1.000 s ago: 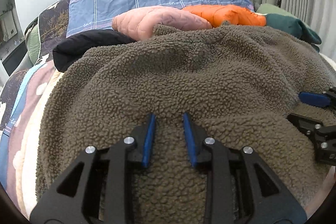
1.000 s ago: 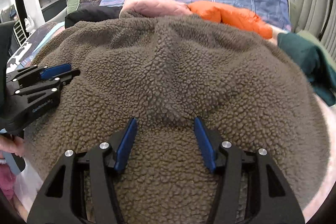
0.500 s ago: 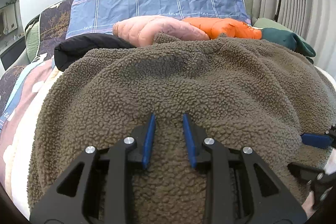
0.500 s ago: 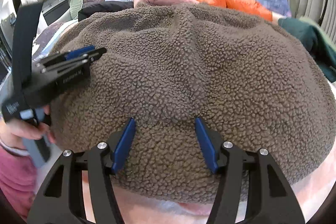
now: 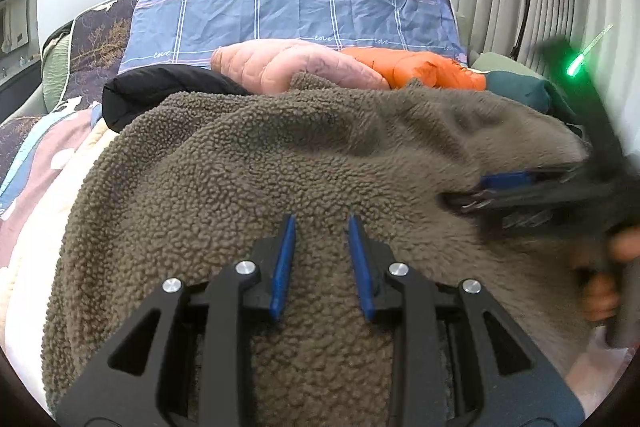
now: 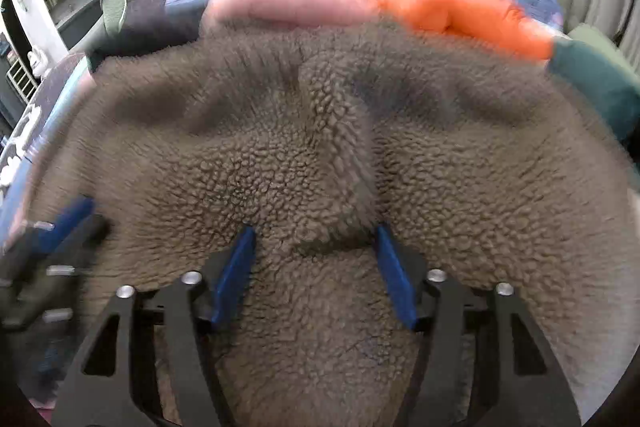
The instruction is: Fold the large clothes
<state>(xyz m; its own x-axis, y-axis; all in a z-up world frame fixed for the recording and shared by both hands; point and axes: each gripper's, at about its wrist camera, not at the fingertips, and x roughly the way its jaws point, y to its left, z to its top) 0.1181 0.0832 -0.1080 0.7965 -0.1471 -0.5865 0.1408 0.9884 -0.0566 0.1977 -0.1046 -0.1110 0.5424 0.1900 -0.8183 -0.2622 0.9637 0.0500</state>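
Pinching the fleece [image 5: 280, 167] with both tools, you are holding its near edge at the bottom centre of each view. Your left gripper [image 5: 320, 223] is showing blue pads set narrowly apart with a thin ridge of the brown pile caught between them. Your right gripper [image 6: 314, 231] is standing with its jaws wider, a thick bunched fold of the same cloth gripped between the pads (a raised crease is running up from that fold toward the middle of the frame). The fleece is filling most of both views, lying over the bed. Behind it, along the upper part of the left view, a pink jacket [image 5: 288, 67] and an orange jacket [image 5: 420, 67] are lying side by side, with a black garment [image 5: 160, 87] at the left and a green one [image 5: 520, 87] at the right. A blue checked pillow [image 5: 288, 7] is standing behind them. At the right edge of the left view your right gripper is appearing blurred, its tips touching the fleece.
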